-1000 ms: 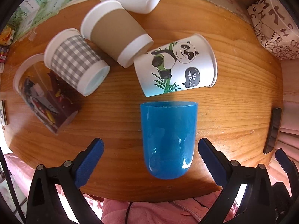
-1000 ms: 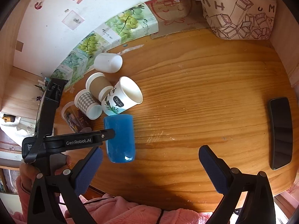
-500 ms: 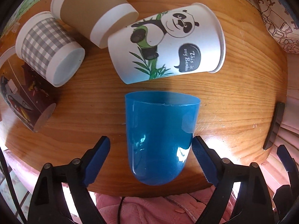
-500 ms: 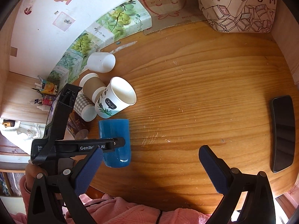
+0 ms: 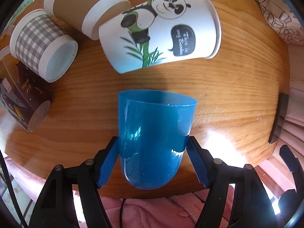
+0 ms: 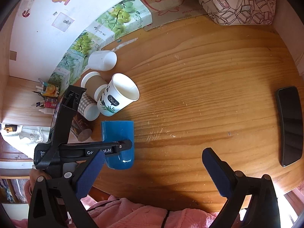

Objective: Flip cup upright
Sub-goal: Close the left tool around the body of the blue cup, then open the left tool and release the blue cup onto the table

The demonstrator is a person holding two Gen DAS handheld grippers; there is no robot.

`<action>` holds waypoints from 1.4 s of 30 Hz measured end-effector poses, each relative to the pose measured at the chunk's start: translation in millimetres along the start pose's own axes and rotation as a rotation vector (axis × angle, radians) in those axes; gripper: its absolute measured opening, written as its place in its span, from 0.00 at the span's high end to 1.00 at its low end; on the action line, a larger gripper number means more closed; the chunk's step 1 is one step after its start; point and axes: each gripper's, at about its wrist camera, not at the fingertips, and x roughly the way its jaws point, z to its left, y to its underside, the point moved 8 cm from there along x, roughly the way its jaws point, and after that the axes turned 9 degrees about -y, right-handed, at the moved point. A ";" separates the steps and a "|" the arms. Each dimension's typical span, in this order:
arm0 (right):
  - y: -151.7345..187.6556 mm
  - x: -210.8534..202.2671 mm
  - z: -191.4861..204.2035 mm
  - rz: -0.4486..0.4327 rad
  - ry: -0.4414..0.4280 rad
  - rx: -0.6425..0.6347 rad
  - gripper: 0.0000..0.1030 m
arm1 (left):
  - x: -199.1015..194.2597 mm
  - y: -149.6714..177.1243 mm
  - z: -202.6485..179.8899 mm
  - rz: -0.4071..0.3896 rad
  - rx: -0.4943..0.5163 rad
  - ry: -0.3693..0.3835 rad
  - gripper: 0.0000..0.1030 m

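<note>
**A:** Where does the grip stand?

**B:** The left gripper (image 5: 153, 157) is clamped on the blue cup (image 5: 154, 133), its ribbed blue pads (image 5: 195, 161) pressing either side of the lower body, close to the rounded base. The cup lies on its side on the wooden table (image 5: 237, 87) near the front edge, open mouth pointing away toward the panda cup (image 5: 161, 32). The right gripper (image 6: 153, 172) hangs spread wide over bare wood, holding nothing.

**A:** What could spoil the flip?

**B:** Slip, mostly. The cup looks like glossy, thin, translucent plastic with a curved wall, so the pads touch along narrow strips (and low on the body at that). As it swings upright, I'd judge it could rotate or squirt out between them. Squeezing harder might bow the rim, which already looks slightly uneven.

**A:** And the neighbours?

**B:** The panda cup is near the mouth, a matte paper cone lying on its side. Behind it sit a brown-sleeved paper cup (image 5: 85, 5) and a grey gingham one (image 5: 41, 43), also tipped over. A rim swung forward in a wide arc could knock them rolling. The phone (image 6: 289, 125) lies well apart, out of harm's way.
</note>
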 end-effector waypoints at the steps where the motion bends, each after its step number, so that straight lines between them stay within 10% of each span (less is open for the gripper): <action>1: 1.9 -0.1 1.1 0.000 0.000 -0.002 0.00 | 0.8 2.8 0.3 -0.003 0.001 -0.010 0.27; 20: 56.7 16.6 41.5 0.040 -0.009 -0.043 0.00 | 26.6 75.3 25.0 -0.012 -0.085 -0.048 0.28; 42: 77.7 32.1 67.3 0.083 0.006 -0.100 0.00 | 28.6 113.5 72.9 -0.092 -0.119 0.075 0.27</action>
